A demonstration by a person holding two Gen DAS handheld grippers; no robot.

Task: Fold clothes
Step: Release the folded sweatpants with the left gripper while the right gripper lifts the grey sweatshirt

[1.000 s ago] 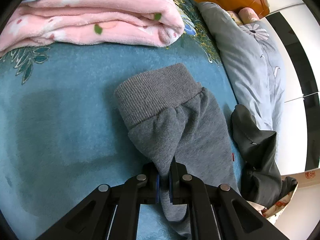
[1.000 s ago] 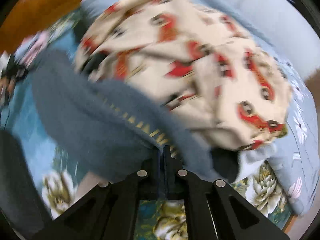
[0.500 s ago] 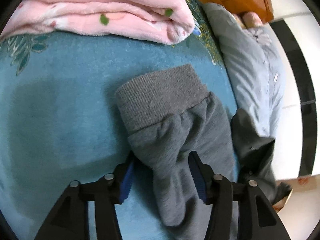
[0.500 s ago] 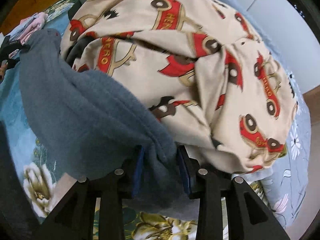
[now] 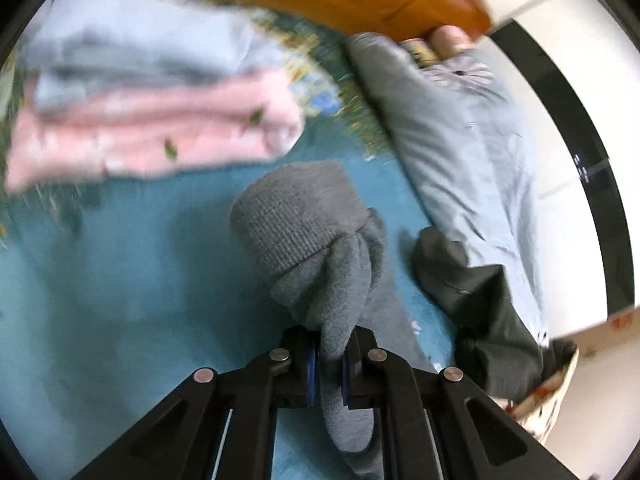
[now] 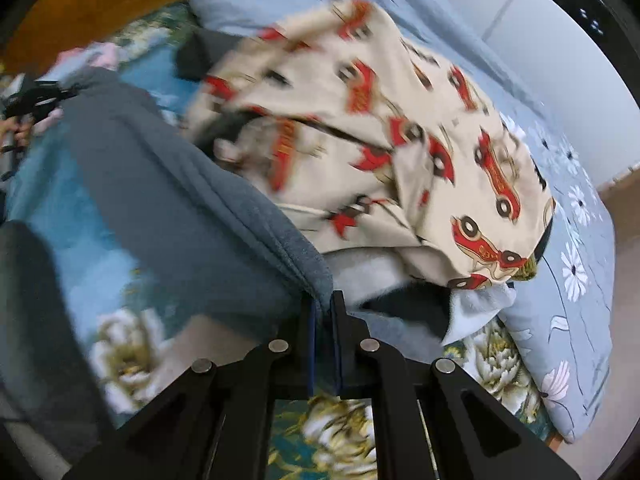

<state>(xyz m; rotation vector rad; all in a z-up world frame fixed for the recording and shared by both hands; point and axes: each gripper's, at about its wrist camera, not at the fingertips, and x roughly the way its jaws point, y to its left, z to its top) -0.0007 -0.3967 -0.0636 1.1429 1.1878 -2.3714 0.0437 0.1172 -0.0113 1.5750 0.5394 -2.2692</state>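
A fold of the grey sweatpants (image 5: 320, 264) is pinched between the pressed-together jaws of the left gripper (image 5: 329, 364), just below the ribbed waistband; their hem edge (image 6: 224, 208) is clamped by the right gripper (image 6: 323, 328); the garment is held stretched over the bed (image 5: 100, 300), so folding is judged barely begun. Open teal bedspread is left beside the waistband; a dark garment (image 5: 476, 308) lies near; further off, the far edge is taken up by a folded pink-and-blue stack (image 5: 152, 120), while a car-print garment (image 6: 392, 140) is heaped beyond the hem.
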